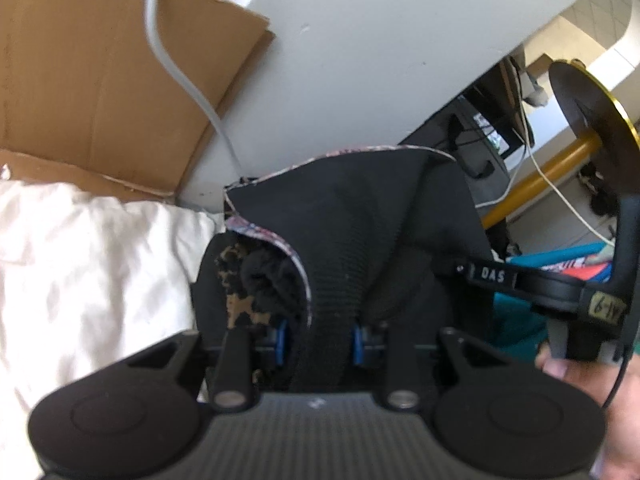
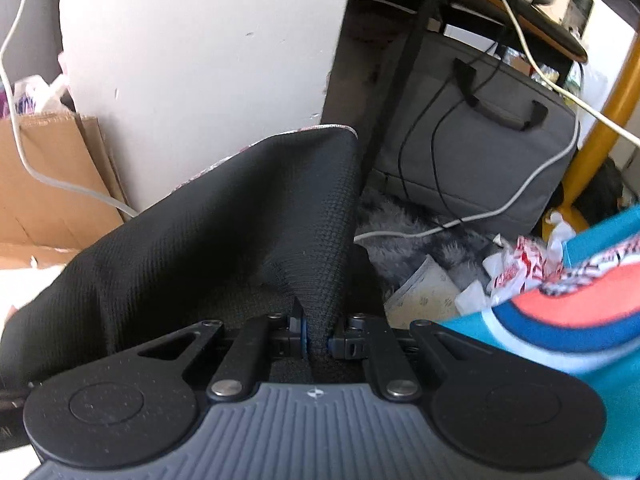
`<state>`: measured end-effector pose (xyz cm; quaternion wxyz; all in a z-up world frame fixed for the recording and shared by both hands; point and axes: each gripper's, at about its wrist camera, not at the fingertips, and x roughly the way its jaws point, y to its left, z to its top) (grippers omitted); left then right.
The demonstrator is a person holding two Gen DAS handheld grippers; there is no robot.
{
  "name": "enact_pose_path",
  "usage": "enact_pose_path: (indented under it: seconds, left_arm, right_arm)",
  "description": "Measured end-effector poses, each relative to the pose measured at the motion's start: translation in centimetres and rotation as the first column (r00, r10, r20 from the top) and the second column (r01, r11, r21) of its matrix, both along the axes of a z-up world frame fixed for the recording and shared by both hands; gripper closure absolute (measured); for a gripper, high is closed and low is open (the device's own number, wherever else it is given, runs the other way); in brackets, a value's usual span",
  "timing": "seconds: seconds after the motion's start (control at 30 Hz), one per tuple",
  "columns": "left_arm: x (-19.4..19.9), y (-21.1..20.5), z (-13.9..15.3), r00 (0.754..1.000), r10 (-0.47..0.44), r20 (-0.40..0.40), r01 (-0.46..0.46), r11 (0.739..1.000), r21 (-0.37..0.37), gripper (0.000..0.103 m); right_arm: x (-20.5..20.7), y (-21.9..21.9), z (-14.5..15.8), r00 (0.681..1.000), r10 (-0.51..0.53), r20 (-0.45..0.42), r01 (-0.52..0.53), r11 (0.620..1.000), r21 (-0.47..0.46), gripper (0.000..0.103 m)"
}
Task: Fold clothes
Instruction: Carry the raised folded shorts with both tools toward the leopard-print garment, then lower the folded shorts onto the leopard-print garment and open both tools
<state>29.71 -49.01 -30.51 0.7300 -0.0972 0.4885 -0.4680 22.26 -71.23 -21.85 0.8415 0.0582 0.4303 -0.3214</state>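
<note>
— Pinching a thick ribbed fold of the black garment in the left tool, jaws partly apart with cloth wedged between the pads. Held up in front of the pale wall, just beside the white bedding.
— Risk there?
— Bunched grip, several layers. Could shed a layer on the way down and spoil the fold. Leopard-print lining spilling out on the left, likely to end up skewed.
— Hidden from that side?
— Lower part of the garment, behind the tool body. Landing spot too. Hard to say what kind of garment.
— And from the right wrist?
— Clamped almost shut on a thin peak of the same garment, right tool. Sloping away to the left, fairly taut.
— Trouble?
— Narrow bite near an edge; could slip under a pull from the other side. Teal cloth close on the right, easy to snag or drag along. White cable and grey bag farther back, probably out of the way.
— Unclear?
— Far end of the garment cut off at bottom left. Bed surface barely in frame. Teal print blurred, not readable.
</note>
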Motion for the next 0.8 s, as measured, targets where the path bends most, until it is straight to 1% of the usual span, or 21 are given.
enact_pose_path:
  seconds: [0.07, 0.13, 0.23, 0.27, 0.33, 0.4, 0.43, 0.47, 0.53, 0.6, 0.63, 0.67, 0.8]
  left_arm:
    - [0.1, -1.0, 0.0, 1.000, -0.020, 0.016, 0.020, 1.000, 0.020, 0.072]
    - [0.4, -1.8, -0.4, 1.000, -0.017, 0.007, 0.017, 0.999, 0.038, 0.072]
    - [0.8, -2.7, -1.3, 1.000, -0.012, 0.005, 0.012, 0.997, 0.078, 0.071]
    - [1.1, -2.8, -1.6, 1.000, -0.014, -0.004, 0.014, 0.997, 0.082, 0.071]
    - [1.7, -2.8, -2.2, 0.999, -0.012, -0.043, 0.015, 0.997, 0.077, 0.071]
    - [2.1, -2.8, -2.4, 0.998, -0.019, -0.058, 0.024, 0.997, 0.076, 0.071]
    - [2.1, -2.9, -2.4, 0.999, -0.031, -0.041, 0.035, 0.996, 0.083, 0.071]
    - [1.9, -3.0, -2.4, 0.999, -0.042, -0.025, 0.044, 0.995, 0.091, 0.071]
    - [1.8, -3.3, -2.1, 0.999, -0.053, -0.007, 0.054, 0.993, 0.107, 0.069]
    - [1.9, -3.7, -1.8, 0.998, -0.065, 0.002, 0.064, 0.989, 0.131, 0.064]
    - [2.0, -3.9, -1.7, 0.998, -0.069, 0.005, 0.068, 0.987, 0.144, 0.059]
    - [2.2, -4.0, -1.5, 0.998, -0.070, 0.004, 0.069, 0.986, 0.154, 0.058]
    - [2.8, -4.5, -0.7, 0.998, -0.066, -0.006, 0.066, 0.982, 0.178, 0.054]
  right_arm:
    - [0.5, -0.6, -0.3, 1.000, -0.020, -0.012, 0.020, 1.000, -0.004, 0.095]
    - [0.9, -1.1, -0.6, 0.999, -0.040, -0.024, 0.040, 0.999, -0.007, 0.095]
    - [2.0, -1.7, -2.8, 0.998, -0.018, -0.063, 0.017, 1.000, -0.018, 0.094]
    - [2.1, -1.6, -3.8, 0.995, -0.015, -0.099, 0.012, 0.999, -0.034, 0.089]
    - [1.6, -1.3, -4.9, 0.994, -0.029, -0.106, 0.023, 0.998, -0.055, 0.078]
    - [0.8, -0.8, -4.7, 0.997, -0.025, -0.071, 0.019, 0.997, -0.081, 0.065]
    - [0.4, -0.6, -4.6, 0.998, -0.022, -0.053, 0.017, 0.995, -0.094, 0.061]
    - [0.0, -0.4, -4.5, 0.999, -0.019, -0.034, 0.015, 0.994, -0.107, 0.054]
    - [-1.2, -0.1, -3.4, 0.998, -0.030, 0.057, 0.036, 0.995, -0.096, 0.052]
    - [-2.8, 0.4, -2.4, 0.985, -0.058, 0.163, 0.068, 0.996, -0.058, 0.052]
    - [-3.6, 0.9, -2.2, 0.980, -0.057, 0.191, 0.067, 0.997, -0.047, 0.051]
    - [-4.4, 1.5, -2.1, 0.975, -0.054, 0.216, 0.063, 0.997, -0.038, 0.051]
    - [-7.2, 4.4, -3.2, 0.965, -0.011, 0.261, 0.022, 0.999, -0.038, 0.051]
